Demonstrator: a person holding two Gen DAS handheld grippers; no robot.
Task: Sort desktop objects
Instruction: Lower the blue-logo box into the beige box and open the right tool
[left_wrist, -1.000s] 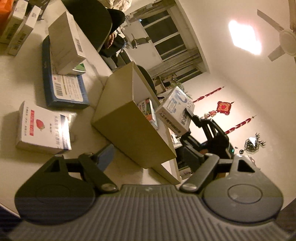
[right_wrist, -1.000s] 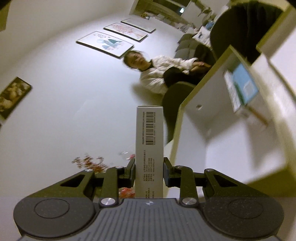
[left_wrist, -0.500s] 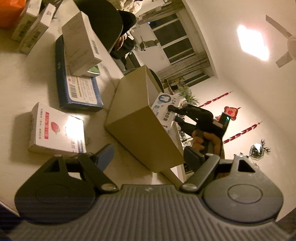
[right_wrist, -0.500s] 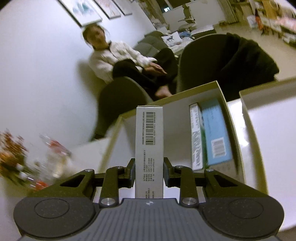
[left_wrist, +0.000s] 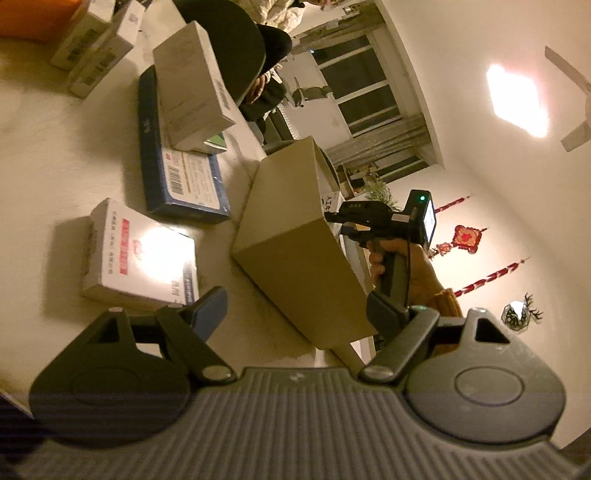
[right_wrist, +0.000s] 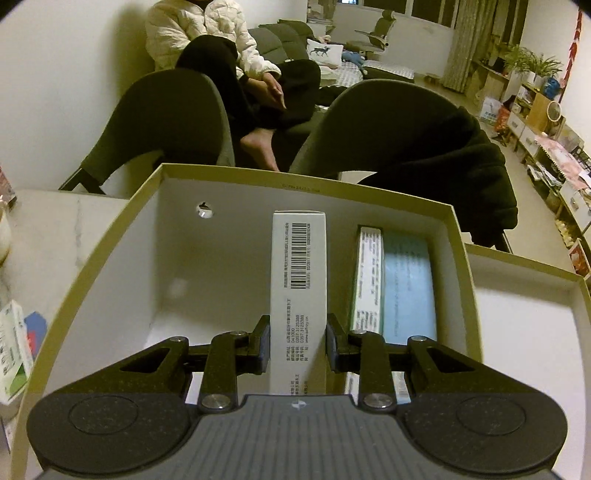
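Note:
My right gripper (right_wrist: 298, 343) is shut on a tall white carton with a barcode (right_wrist: 299, 273). It holds the carton, tilted downward, over the open cardboard box (right_wrist: 122, 236), whose inside is white. A green and blue carton (right_wrist: 406, 288) lies along the box's right wall. In the left wrist view the same cardboard box (left_wrist: 291, 236) shows its tan outside. A hand (left_wrist: 413, 266) holds the right gripper (left_wrist: 362, 216) at the box's far rim, and the carton is mostly hidden there. My left gripper (left_wrist: 297, 310) stands open and empty, near a white carton with a red stripe (left_wrist: 144, 254).
A flat blue box (left_wrist: 184, 184) bears a white box (left_wrist: 192, 85). More white cartons (left_wrist: 92, 37) lie at the far left. A second open box (right_wrist: 535, 314) adjoins the first on the right. Two dark chairs (right_wrist: 177, 110) and a seated person (right_wrist: 221, 55) are behind the table.
The right gripper has swung over and tipped down with its carton, from facing the wall to hanging over the open box. In the left view the carton has sunk behind the box's rim.

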